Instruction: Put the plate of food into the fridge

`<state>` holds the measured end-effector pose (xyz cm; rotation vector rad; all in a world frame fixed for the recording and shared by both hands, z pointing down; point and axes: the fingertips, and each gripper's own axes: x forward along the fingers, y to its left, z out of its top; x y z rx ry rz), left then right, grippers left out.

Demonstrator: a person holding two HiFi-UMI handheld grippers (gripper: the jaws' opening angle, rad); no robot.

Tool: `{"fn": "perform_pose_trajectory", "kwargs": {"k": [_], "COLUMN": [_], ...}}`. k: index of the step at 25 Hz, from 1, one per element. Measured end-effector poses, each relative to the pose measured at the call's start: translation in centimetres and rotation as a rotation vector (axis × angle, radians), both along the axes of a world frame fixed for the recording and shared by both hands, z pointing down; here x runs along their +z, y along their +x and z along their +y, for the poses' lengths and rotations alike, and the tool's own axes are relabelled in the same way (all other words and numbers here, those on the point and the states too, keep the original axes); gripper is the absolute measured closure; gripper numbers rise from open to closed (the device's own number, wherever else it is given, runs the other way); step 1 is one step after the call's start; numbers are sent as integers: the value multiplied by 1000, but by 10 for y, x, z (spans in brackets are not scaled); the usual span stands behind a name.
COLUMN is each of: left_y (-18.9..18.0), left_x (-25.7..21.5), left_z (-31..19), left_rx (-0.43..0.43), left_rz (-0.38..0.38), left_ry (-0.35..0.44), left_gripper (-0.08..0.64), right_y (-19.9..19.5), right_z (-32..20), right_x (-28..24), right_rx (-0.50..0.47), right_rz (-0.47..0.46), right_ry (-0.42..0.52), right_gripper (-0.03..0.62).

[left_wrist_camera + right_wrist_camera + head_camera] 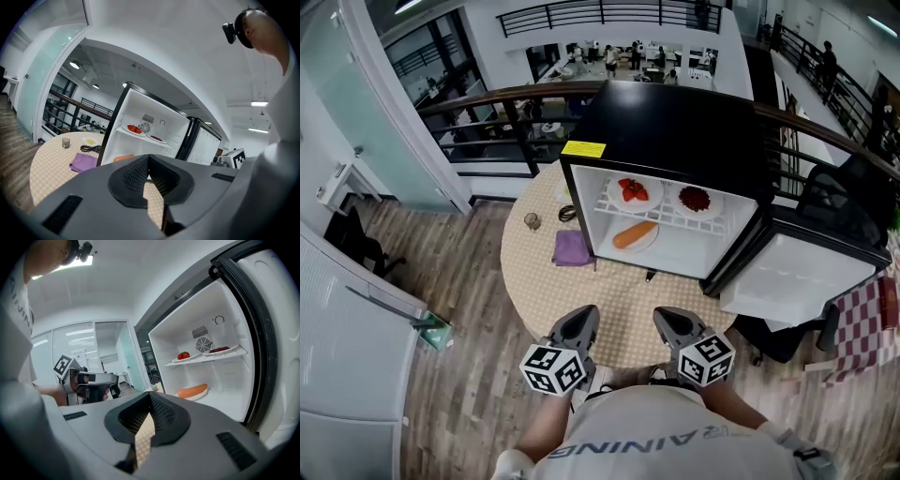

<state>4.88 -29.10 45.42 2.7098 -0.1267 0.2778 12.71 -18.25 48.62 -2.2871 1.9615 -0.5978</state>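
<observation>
A small black fridge (675,122) stands open on a round checked table (623,309), its door (806,277) swung out to the right. On the upper shelf sit a plate of tomatoes (633,192) and a plate of dark red food (695,200). A plate with an orange sausage-like piece (635,235) lies on the fridge floor. My left gripper (579,319) and right gripper (667,321) are side by side at the table's near edge, well short of the fridge. Both are shut and hold nothing. The right gripper view shows the same plates (192,391) inside.
Left of the fridge the table holds a purple cloth (572,247), a small glass (532,221), a coiled black cable (567,213) and a saucer (89,140). A dark chair (848,202) and a red checked cloth (867,323) stand right of the door. A railing runs behind.
</observation>
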Motion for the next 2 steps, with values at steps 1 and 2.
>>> {"fn": "perform_pose_trajectory", "kwargs": {"k": [1,2], "left_y": [1,1], "left_x": [0,0], "left_z": [0,-1], "left_rx": [-2,-4], "left_rz": [-1,-1], "left_ry": [-3,-5], "left_gripper": [551,551], "right_y": [0,1], "right_z": [0,0], "right_x": [0,0], "right_rx": [1,2], "right_rz": [0,0], "right_ry": [0,0], "right_gripper": [571,571]}}
